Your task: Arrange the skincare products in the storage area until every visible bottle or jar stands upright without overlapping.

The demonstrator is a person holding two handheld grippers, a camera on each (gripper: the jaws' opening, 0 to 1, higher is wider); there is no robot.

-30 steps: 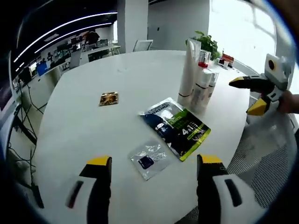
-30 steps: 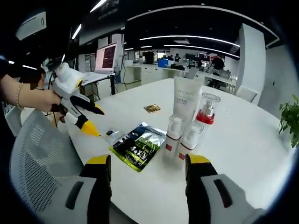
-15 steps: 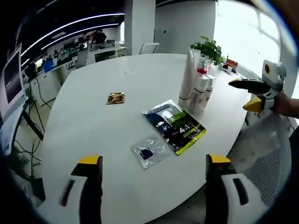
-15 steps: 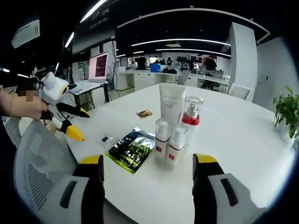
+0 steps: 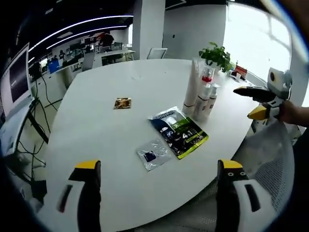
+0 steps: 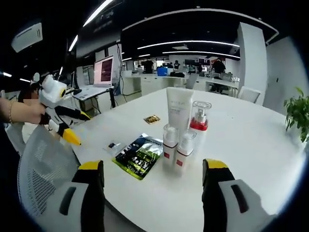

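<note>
A white tube (image 6: 179, 108), a red-collared pump bottle (image 6: 199, 117) and two small bottles (image 6: 170, 143) stand upright, clustered together.

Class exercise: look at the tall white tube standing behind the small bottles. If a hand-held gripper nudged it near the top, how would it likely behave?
The tall white tube stands high on a narrow base, so it would probably tip. The small bottles stand close in front and could topple with it.

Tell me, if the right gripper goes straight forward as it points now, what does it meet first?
Probably the two small white bottles standing upright on the white table, with the tall white tube and red-collared pump bottle behind. The right gripper is open, off the table edge. Depth is uncertain.
</note>
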